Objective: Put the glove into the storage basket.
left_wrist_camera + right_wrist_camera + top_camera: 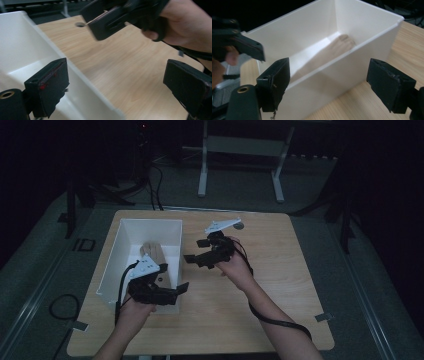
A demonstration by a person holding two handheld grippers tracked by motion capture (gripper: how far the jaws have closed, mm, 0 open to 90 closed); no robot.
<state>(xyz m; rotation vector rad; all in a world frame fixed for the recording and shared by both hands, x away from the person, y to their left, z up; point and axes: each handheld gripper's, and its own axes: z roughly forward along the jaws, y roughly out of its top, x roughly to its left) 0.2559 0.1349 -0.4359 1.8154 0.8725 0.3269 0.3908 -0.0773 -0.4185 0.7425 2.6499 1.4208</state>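
High view: left gripper (172,290) jaws wide, holding nothing — low over the white box (120,251) near corner. Right gripper (196,258) jaws wide too, empty, just beside the box. Inside — tan wooden thing (152,252). All on wooden table (270,285).

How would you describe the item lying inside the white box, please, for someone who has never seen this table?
On the wooden table stands an open white box, left of centre. On its floor, toward the far end, lies a tan wooden piece with lengthwise grooves, the one brown thing against white walls.
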